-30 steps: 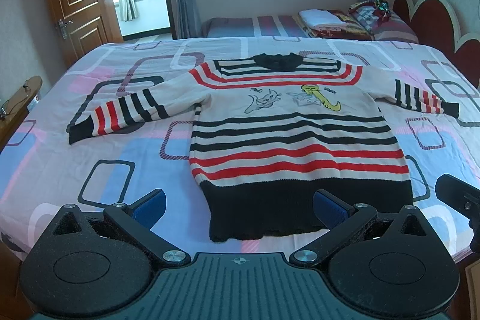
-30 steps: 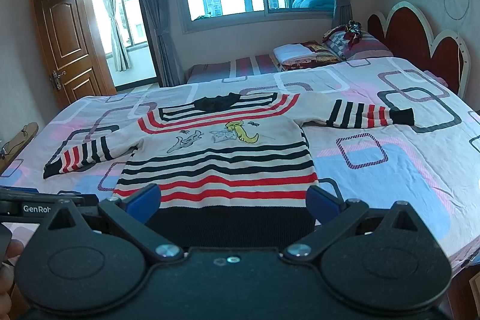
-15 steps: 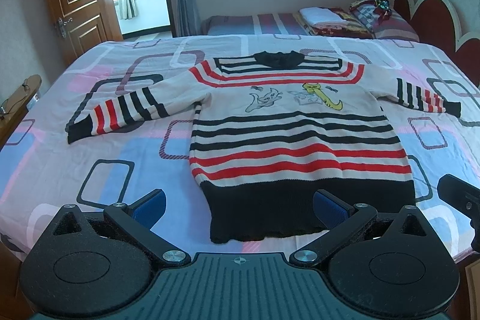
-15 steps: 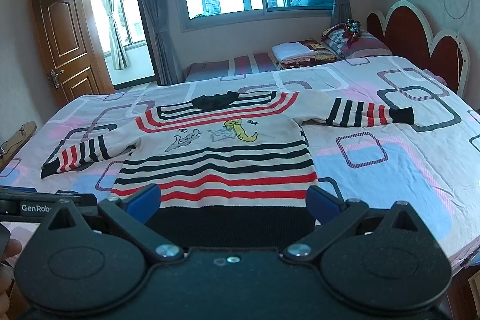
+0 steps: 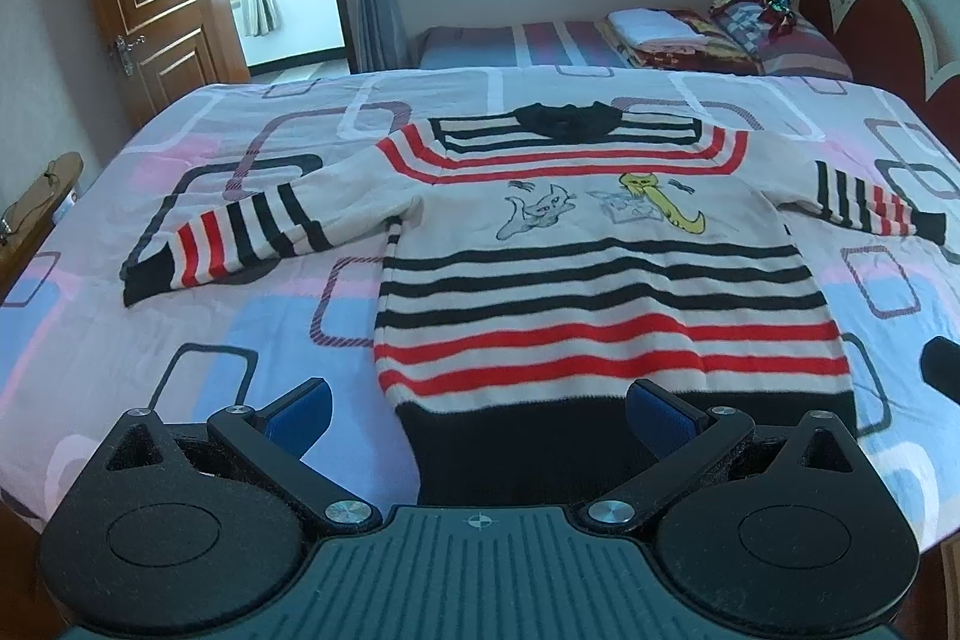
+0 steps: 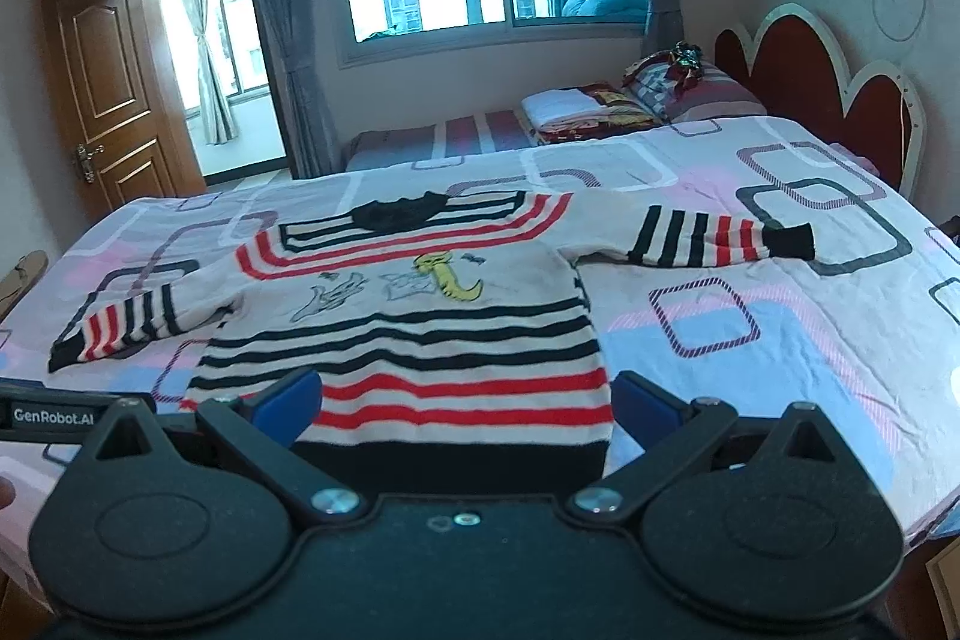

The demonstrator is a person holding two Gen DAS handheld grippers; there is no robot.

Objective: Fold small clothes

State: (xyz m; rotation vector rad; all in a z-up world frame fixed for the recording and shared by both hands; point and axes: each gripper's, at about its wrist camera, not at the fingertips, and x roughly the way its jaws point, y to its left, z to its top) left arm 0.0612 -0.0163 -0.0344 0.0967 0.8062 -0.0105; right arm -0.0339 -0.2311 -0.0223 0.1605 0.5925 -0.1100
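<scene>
While nothing has yet been gripped, the bed point(image 5: 108, 352) with its patterned sheet carries the whole job: a striped knit sweater point(image 5: 600, 292) lies flat and face up near the front edge, collar away from the person, black hem nearest, both sleeves spread outward. Its left sleeve point(image 5: 240, 244) angles down toward the sheet's left side, and the right sleeve point(image 6: 720, 235) reaches out toward the headboard side.

Both tools hang just short of the hem. On the left gripper point(image 5: 477, 415) the fingers stand wide apart and empty; the right gripper point(image 6: 465, 400) shows the same, spread wide with nothing between them.

My guess is that the risk lies in the first pinch. Thick knit may bunch, so a bite at the hem could catch only the top layer, or drag the sheet along with it, and the fold would come out crooked. Sleeves left splayed could also trail and twist.

Compared with a second ago, the sweater lies as it did, while the right view has dropped lower and closer to the hem; the left has barely shifted.
</scene>
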